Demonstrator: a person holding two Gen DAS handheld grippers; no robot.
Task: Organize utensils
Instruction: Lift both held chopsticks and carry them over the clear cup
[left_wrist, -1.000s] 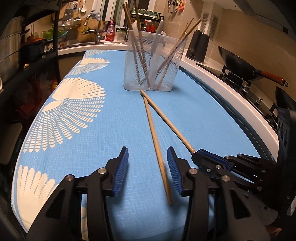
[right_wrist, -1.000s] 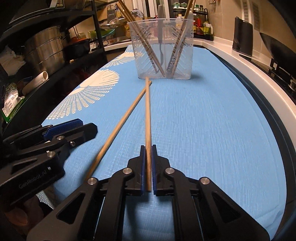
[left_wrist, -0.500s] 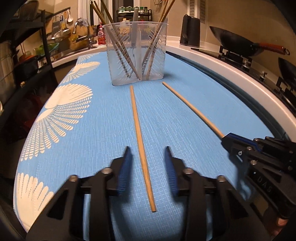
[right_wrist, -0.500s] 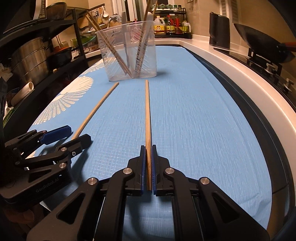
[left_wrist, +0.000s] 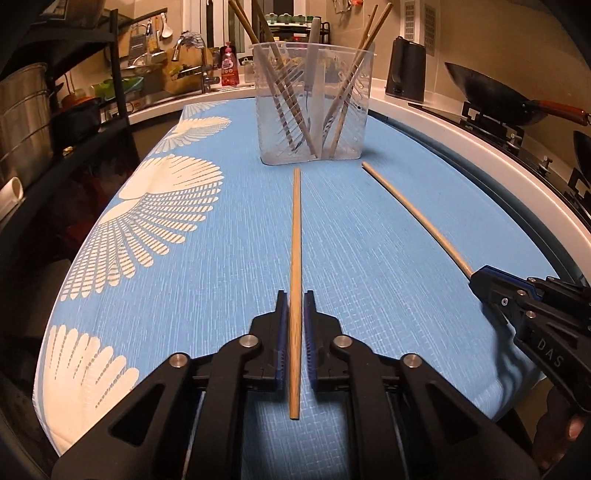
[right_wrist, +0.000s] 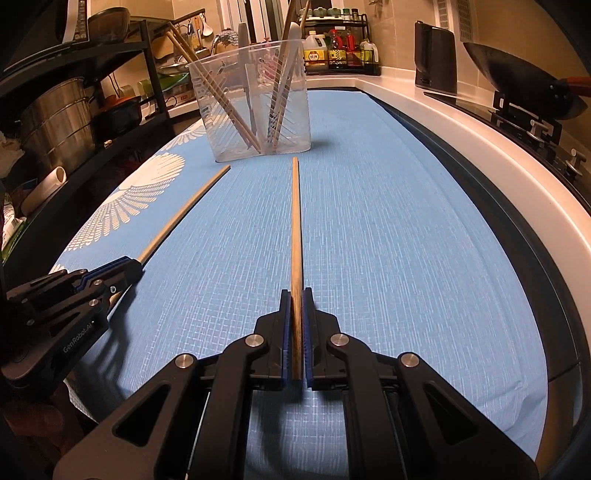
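**Gripping two loose chopsticks, one per gripper, ahead of loading the holder**

Working on the pickup step. Both grippers are pointing down at the blue tablecloth (left_wrist: 369, 258), each lined up along its own wooden chopstick.

Left gripper (left_wrist: 295, 306): jaws are closing, with the left chopstick (left_wrist: 296, 236) running lengthwise between the blue pads (left_wrist: 282, 332). A thin gap seems to be showing on either side of the stick, so I am judging the pads as not yet pressing. The stick's near end is sticking out behind the pads; its far tip is lying just short of the holder.

Right gripper (right_wrist: 296, 306): fingers are clenched on the right chopstick (right_wrist: 295, 221), pads touching it on both sides. Its far tip is also ending just short of the holder.

Clear plastic utensil holder (left_wrist: 314, 110) is standing upright at the far end of the cloth, already carrying several chopsticks leaning crosswise. The two loose sticks are lying apart, roughly parallel.

Judgement on next move: the left grip is needing to finish before any lift. Then each stick is needing raising, tipping toward vertical and lowering into the holder's open top. Both are being held near one end, so the long free part may be swinging or slipping; a firm pinch and slow tilt are looking advisable.
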